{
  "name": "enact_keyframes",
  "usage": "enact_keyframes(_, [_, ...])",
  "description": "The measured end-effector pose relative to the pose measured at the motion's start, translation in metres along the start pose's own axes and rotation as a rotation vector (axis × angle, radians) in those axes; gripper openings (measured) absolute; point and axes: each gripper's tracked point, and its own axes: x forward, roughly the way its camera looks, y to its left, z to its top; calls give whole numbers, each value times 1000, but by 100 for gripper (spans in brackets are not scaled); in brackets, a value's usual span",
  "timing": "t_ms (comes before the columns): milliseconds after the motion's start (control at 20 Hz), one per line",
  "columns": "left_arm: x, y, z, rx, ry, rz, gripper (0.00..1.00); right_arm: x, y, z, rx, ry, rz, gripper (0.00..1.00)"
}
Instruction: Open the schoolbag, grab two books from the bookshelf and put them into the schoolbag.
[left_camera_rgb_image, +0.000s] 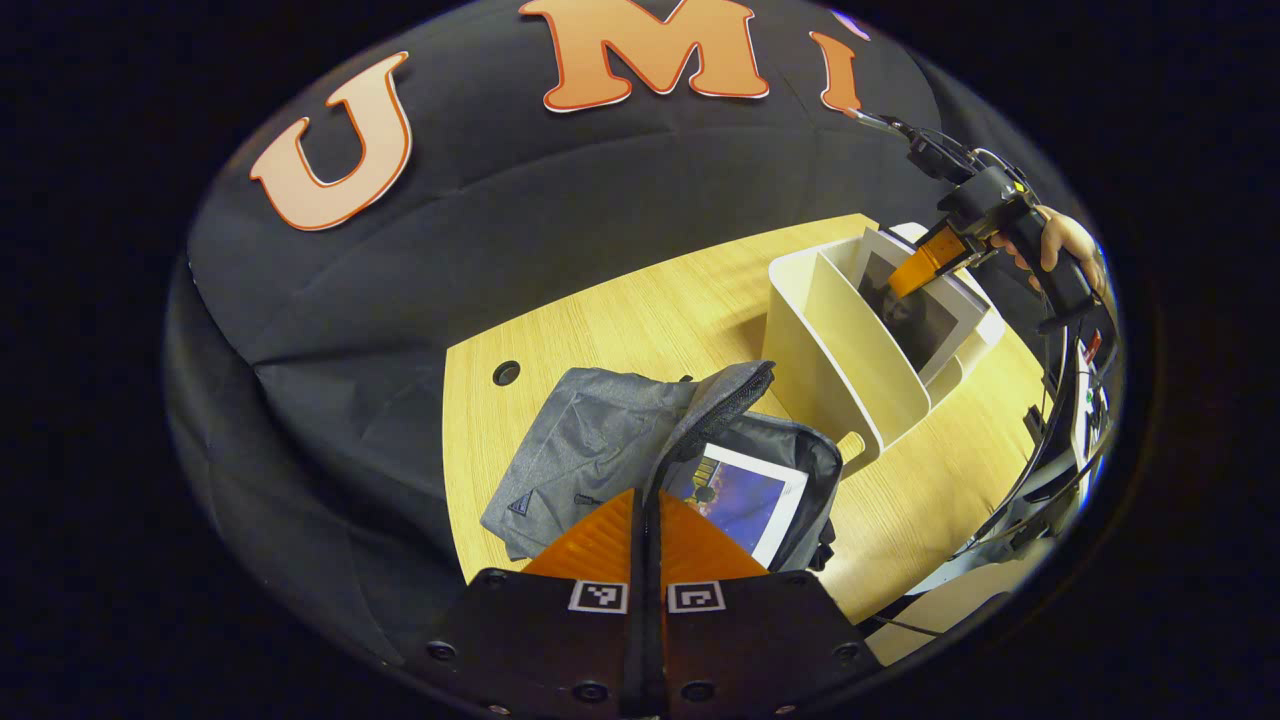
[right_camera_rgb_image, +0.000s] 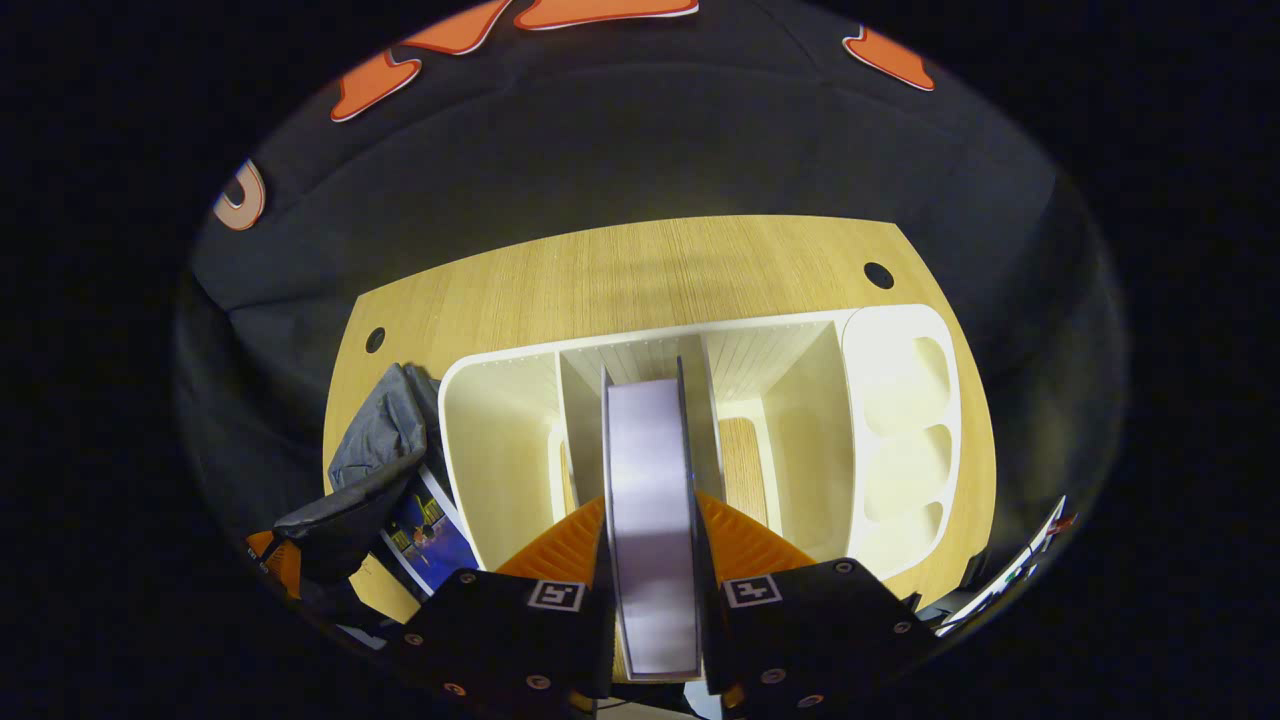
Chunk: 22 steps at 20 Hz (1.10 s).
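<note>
Book (right_camera_rgb_image: 650, 500), frame centre, is clamped at its spine edge by right gripper (right_camera_rgb_image: 652, 545); judged stiff, light. Left gripper (left_camera_rgb_image: 646, 540) is clenched on schoolbag (left_camera_rgb_image: 600, 440) flap.

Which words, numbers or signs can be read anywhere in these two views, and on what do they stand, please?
No text is legible.
Square black-and-white markers on the left gripper: coded patterns, no words.
Blue-covered book in the grey fabric schoolbag: print too blurred.
Small triangular badge on that schoolbag: too small.
</note>
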Motion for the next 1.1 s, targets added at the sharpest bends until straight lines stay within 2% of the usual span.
enact_keyframes(200, [0, -3, -2, 5, -3, -22, 1, -12, 6, 9, 65, -39, 38, 36])
enact_keyframes(450, [-1, -1, -4, 22, -13, -38, 0, -35, 4, 12, 105, -100, 25, 36])
enact_keyframes(600, [-4, -2, -5, 40, -20, -56, 1, -56, -2, 16, 103, -147, -13, 36])
enact_keyframes(650, [-5, -2, -5, 49, -23, -60, 1, -64, -5, 17, 93, -162, -28, 45])
enact_keyframes(750, [-6, -2, -4, 64, -29, -69, 1, -84, -6, 24, 84, -203, -50, 24])
enact_keyframes(800, [-6, -2, -3, 67, -30, -73, 1, -94, -4, 27, 84, -224, -52, 34])
enact_keyframes(1100, [-7, 1, -3, 95, -43, -90, 1, -161, 15, 24, 65, -332, -34, 34])
